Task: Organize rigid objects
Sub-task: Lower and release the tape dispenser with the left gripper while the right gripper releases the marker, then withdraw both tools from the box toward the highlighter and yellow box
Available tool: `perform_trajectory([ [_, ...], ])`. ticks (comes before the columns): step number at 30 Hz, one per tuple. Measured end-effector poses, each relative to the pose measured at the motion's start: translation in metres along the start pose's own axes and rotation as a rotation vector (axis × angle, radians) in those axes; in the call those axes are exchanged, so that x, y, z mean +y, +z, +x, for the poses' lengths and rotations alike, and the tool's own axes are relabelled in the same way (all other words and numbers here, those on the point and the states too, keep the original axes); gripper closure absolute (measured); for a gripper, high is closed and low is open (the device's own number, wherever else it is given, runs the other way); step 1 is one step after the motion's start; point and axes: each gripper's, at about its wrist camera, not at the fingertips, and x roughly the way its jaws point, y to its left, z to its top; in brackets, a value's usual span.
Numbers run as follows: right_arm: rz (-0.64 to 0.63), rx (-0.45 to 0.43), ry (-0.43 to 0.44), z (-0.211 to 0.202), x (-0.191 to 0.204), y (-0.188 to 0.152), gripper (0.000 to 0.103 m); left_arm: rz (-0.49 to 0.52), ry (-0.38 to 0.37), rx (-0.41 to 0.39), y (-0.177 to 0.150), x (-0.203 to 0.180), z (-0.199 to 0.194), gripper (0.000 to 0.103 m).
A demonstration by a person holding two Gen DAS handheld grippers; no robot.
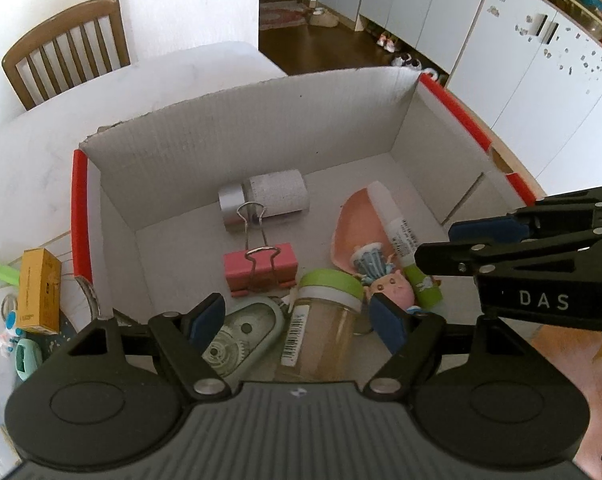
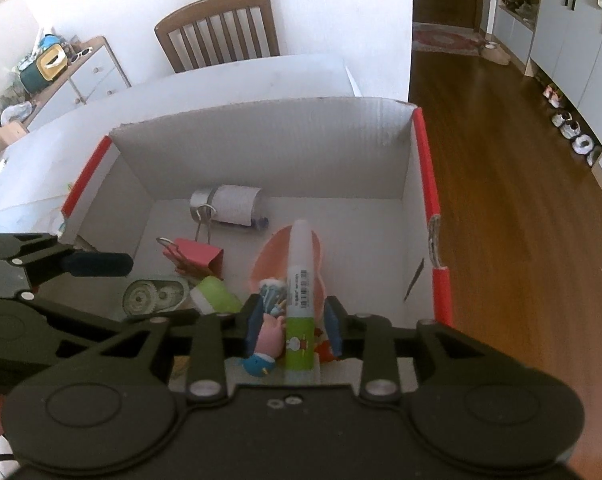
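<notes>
1. Hovering over the cardboard box [image 1: 237, 148] on the counter [image 1: 33, 168], the left tongs [image 1: 299, 322] gape wide above a green-lidded jar [image 1: 325, 320], gripping nothing.
2. Right tongs [image 2: 295, 322] stand partly open, pads clear of the white-and-green pen [image 2: 299, 300] lying in the box between them.

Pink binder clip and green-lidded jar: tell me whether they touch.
Cannot tell. In the left wrist view the pink binder clip sits right beside the jar's green lid; no gap or contact shows plainly.
</notes>
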Motion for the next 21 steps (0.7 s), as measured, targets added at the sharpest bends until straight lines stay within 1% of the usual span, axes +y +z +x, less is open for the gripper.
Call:
perform_trajectory([
  [4, 0.005, -0.018, 0.016, -0.010, 0.000, -0.001, 0.065, 0.010, 0.000, -0.035, -0.002, -0.003, -0.012, 0.024],
  [7, 0.006, -0.044, 0.013, -0.019, 0.002, -0.003, 0.058, 0.021, 0.002, -0.062, -0.004, -0.005, -0.021, 0.024],
  [10, 0.014, -0.064, 0.018, -0.027, 0.004, -0.004, 0.055, 0.022, 0.003, -0.089, -0.006, -0.005, -0.030, 0.024],
  [13, 0.017, -0.083, 0.021, -0.035, 0.006, -0.006, 0.053, 0.018, -0.006, -0.111, -0.009, -0.002, -0.041, 0.024],
  [19, 0.022, -0.116, 0.024, -0.048, 0.014, -0.010, 0.041, -0.003, -0.018, -0.153, -0.016, 0.011, -0.062, 0.024],
  [21, 0.025, -0.126, 0.020, -0.050, 0.017, -0.013, 0.040, -0.014, -0.026, -0.168, -0.017, 0.017, -0.069, 0.024],
])
